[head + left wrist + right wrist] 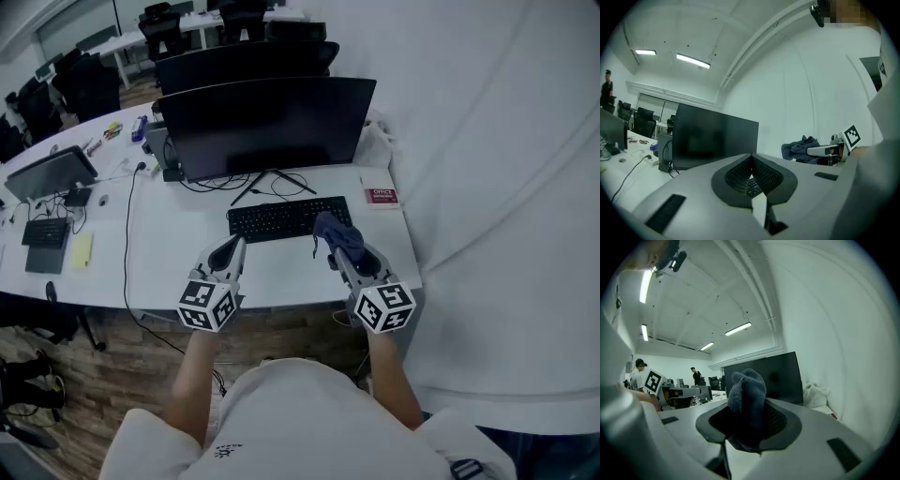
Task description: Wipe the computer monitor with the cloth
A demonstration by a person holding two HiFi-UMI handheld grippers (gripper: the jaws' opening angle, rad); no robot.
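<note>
White desk (178, 253) in the head view bears the monitor (267, 122) at its back edge, with the left gripper (232, 249) and right gripper (336, 249) over its front edge; left gripper view shows jaws together, seemingly empty; right gripper view, jaws clamped on the dark blue cloth (747, 399).

Dark blue cloth (339, 233), black monitor (267, 124) and keyboard (286, 218), white desk (173, 246), small red booklet (381, 196).

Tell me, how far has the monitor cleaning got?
Done: the cloth is picked up, clamped in the right hand-held gripper. In hand: it is held above the desk by the keyboard, short of the monitor. Left: all the wiping; the cloth is not yet touching the screen. The left hand-held gripper is shut and empty.
</note>
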